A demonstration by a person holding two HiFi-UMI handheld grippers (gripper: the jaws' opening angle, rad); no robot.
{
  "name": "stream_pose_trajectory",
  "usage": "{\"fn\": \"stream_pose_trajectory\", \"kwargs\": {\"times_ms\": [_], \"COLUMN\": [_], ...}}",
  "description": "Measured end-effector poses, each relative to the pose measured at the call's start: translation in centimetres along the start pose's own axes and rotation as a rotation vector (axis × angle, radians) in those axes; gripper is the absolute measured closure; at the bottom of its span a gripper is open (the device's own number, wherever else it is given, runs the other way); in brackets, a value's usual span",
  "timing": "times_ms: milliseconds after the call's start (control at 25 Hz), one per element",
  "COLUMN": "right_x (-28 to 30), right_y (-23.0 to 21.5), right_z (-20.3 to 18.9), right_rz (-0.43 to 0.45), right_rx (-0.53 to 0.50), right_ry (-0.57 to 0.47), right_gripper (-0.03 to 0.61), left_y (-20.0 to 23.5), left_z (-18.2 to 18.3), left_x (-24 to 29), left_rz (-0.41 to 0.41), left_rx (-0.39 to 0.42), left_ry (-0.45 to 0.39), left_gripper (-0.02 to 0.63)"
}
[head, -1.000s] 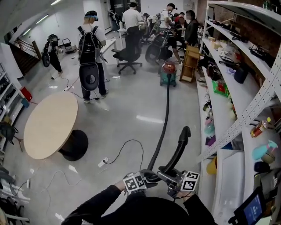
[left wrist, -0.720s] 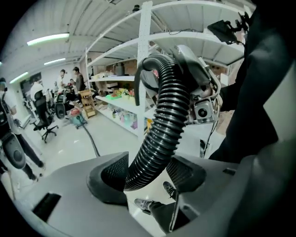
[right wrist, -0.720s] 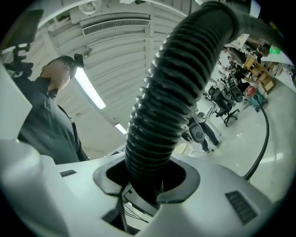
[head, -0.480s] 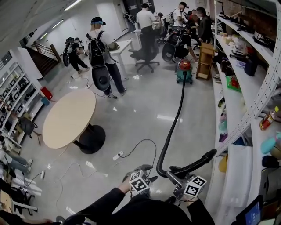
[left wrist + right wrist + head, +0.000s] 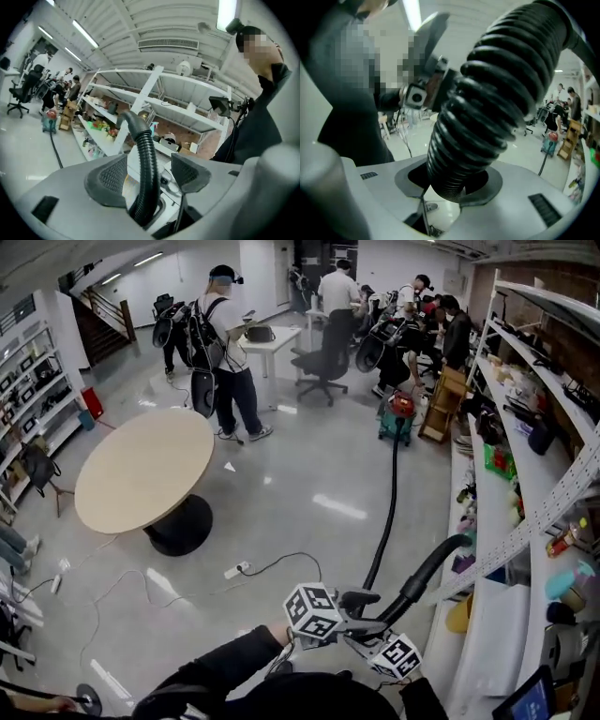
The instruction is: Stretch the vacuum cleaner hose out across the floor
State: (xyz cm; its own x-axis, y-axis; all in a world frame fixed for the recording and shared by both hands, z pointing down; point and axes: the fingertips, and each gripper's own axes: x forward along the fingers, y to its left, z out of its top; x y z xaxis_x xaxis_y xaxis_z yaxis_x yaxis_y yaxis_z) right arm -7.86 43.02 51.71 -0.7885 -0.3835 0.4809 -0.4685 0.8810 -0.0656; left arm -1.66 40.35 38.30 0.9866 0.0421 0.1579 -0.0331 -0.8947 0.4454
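Observation:
The red and green vacuum cleaner [image 5: 400, 418] stands far off by the shelves. Its black ribbed hose [image 5: 386, 512] runs along the floor to my grippers at the bottom of the head view. The hose end [image 5: 448, 547] rises up and to the right. My left gripper [image 5: 354, 600] has the hose [image 5: 145, 168] between its jaws, which are opening. A gap shows beside the right pad [image 5: 188, 171]. My right gripper [image 5: 367, 637] is shut on the hose [image 5: 487, 108], which fills its view.
A round wooden table [image 5: 145, 479] stands to the left. White cables and a power strip [image 5: 236, 570] lie on the floor. Stocked shelves [image 5: 506, 512] line the right side. Several people and an office chair [image 5: 323, 367] are at the far end.
The head view has swung, so the table and people sit more to the middle. The hose to the vacuum looks straighter. My left gripper's cube has risen above the right one.

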Motion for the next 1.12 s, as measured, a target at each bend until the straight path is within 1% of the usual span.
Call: {"fn": "stream_pose_trajectory", "kwargs": {"times_ms": [80,200,280,320,360,440,480,520,640,720,760,840,920,1000,1120], "right_x": [2.8,6.3,8.4,9.3,10.1,11.3,11.8,12.1,12.4,12.1,11.7,10.1,7.5,3.8,-3.3], "right_y": [3.1,6.1,7.1,7.4,7.8,8.1,7.9,7.4,5.6,5.1,5.2,5.5,5.7,5.5,4.9], "right_z": [-0.5,-0.9,-1.1,-1.1,-1.2,-0.9,-0.7,-0.3,0.2,0.1,0.0,-0.3,-0.9,-1.5,-1.2], "right_rz": [0.042,0.064,0.064,0.062,0.058,0.031,0.003,-0.034,-0.155,-0.208,-0.218,-0.215,-0.219,-0.236,-0.265], "right_rx": [-0.101,-0.193,-0.198,-0.187,-0.172,-0.149,-0.144,-0.146,-0.139,-0.084,-0.043,0.067,0.199,0.344,0.544], "right_ry": [0.114,0.228,0.263,0.271,0.273,0.266,0.26,0.253,0.241,0.22,0.206,0.167,0.102,-0.004,-0.229], "right_gripper": [0.413,0.413,0.414,0.414,0.414,0.413,0.413,0.411,0.411,0.357,0.35,0.35,0.35,0.35,0.35], "left_y": [0.1,0.0,0.2,0.4,0.5,0.2,-0.2,-0.6,-1.7,-2.2,-2.3,-2.6,-2.9,-3.5,-5.0], "left_z": [-0.8,-2.6,-3.8,-4.4,-4.7,-4.9,-4.8,-4.5,-4.4,-4.5,-4.5,-4.6,-4.9,-5.7,-7.8], "left_x": [-1.1,-2.9,-4.1,-4.7,-5.4,-7.0,-7.7,-8.4,-9.8,-10.7,-11.1,-11.8,-11.9,-11.3,-8.9], "left_rz": [-0.01,-0.061,-0.092,-0.101,-0.11,-0.14,-0.153,-0.16,-0.14,-0.112,-0.1,-0.078,-0.053,-0.019,0.039], "left_rx": [0.021,-0.004,-0.031,-0.049,-0.075,-0.131,-0.138,-0.118,0.025,0.106,0.131,0.149,0.151,0.156,0.18], "left_ry": [0.024,0.043,0.044,0.039,0.028,-0.015,-0.045,-0.069,-0.09,-0.088,-0.09,-0.097,-0.094,-0.067,0.0], "left_gripper": [0.324,0.324,0.327,0.358,0.376,0.399,0.416,0.449,0.451,0.451,0.451,0.451,0.451,0.451,0.449]}}
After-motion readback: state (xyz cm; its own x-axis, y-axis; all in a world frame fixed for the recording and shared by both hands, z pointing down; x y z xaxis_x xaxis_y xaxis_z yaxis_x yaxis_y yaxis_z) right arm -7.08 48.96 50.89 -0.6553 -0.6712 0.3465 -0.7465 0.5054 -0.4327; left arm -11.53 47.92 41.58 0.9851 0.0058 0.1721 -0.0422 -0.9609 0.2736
